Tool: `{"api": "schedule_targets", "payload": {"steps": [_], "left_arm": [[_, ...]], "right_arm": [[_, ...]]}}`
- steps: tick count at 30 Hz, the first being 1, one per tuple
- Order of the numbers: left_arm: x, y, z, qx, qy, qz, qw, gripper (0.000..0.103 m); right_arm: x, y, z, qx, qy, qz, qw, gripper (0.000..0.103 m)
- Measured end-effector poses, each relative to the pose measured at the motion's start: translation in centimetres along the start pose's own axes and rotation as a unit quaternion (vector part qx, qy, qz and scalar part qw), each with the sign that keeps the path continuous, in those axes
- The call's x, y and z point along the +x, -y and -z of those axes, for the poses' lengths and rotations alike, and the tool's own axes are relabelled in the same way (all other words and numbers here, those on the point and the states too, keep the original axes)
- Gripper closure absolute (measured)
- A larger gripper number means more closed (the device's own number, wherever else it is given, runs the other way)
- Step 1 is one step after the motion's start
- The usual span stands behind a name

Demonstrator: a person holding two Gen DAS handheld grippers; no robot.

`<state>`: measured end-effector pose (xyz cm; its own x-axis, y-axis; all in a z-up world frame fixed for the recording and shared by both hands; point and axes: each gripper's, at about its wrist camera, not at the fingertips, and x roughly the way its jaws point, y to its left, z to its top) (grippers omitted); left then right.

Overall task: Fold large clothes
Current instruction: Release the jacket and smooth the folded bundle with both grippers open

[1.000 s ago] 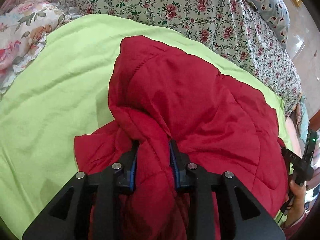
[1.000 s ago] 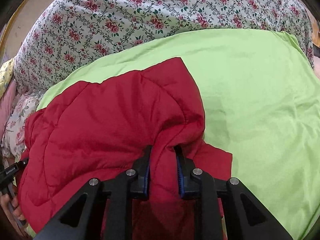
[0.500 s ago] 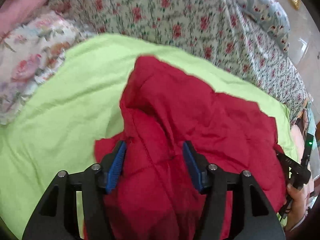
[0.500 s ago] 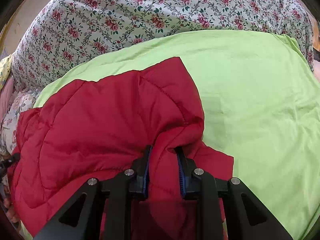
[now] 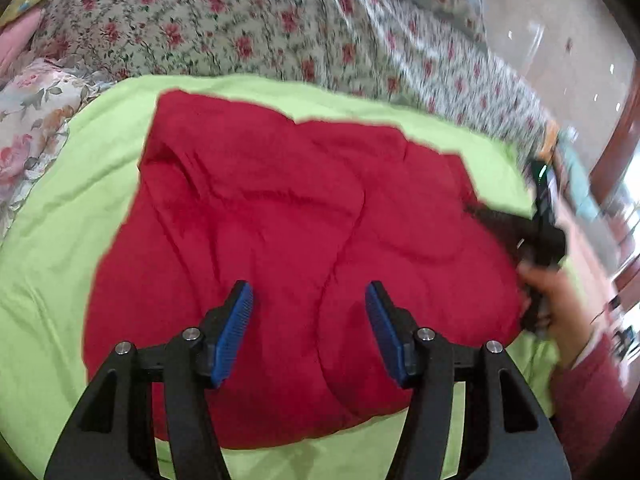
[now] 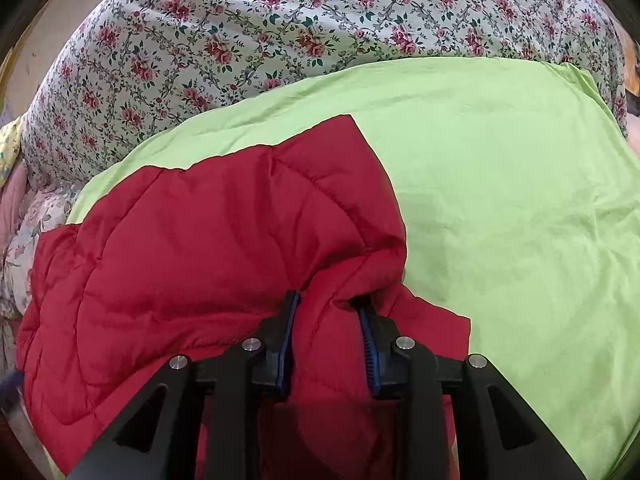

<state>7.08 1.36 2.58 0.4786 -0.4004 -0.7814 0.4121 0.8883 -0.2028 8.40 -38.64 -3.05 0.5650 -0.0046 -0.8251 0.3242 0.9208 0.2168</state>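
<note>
Red quilted jacket (image 5: 288,240) just got dropped by the left gripper (image 5: 308,328) — jaws now apart above it — while the right gripper (image 6: 330,338), loosening, is still pinching a fold, so that fold's basically laid down.

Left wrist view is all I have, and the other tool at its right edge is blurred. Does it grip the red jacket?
Observer: Yes. The right tool has a puffy fold of the red jacket bunched between its pads, though its jaws have just been opening a little.
Operator: What lies on that tool's far side?
Observer: A flat red flap pokes out from under the fold.
Operator: Onto what?
Observer: Onto the green sheet, which is bare from there to its far corner.
</note>
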Motion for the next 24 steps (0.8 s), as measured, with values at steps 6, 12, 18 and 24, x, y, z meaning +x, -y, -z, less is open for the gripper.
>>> {"api": "schedule_targets", "payload": {"steps": [6,12,18,24], "left_arm": [[2.2,-0.6,0.0,-0.001,-0.012,-0.027,0.9996,0.045],[2.8,-1.0,0.4,-0.011,-0.007,-0.033,0.9994,0.045],[3.0,-0.9,0.5,-0.009,-0.005,-0.042,0.9991,0.045],[2.7,-0.7,0.5,-0.01,-0.006,-0.049,0.9987,0.045]], "right_arm": [[-3.0,0.6,0.2,0.024,0.023,-0.023,0.999,0.052],[-10.5,-1.0,2.6,0.001,0.092,-0.034,0.995,0.039],[-11.2,-5.7,7.2,-0.075,0.046,-0.084,0.993,0.038],[-7.0,-8.2,9.8,-0.141,0.013,-0.009,0.99,0.04]]}}
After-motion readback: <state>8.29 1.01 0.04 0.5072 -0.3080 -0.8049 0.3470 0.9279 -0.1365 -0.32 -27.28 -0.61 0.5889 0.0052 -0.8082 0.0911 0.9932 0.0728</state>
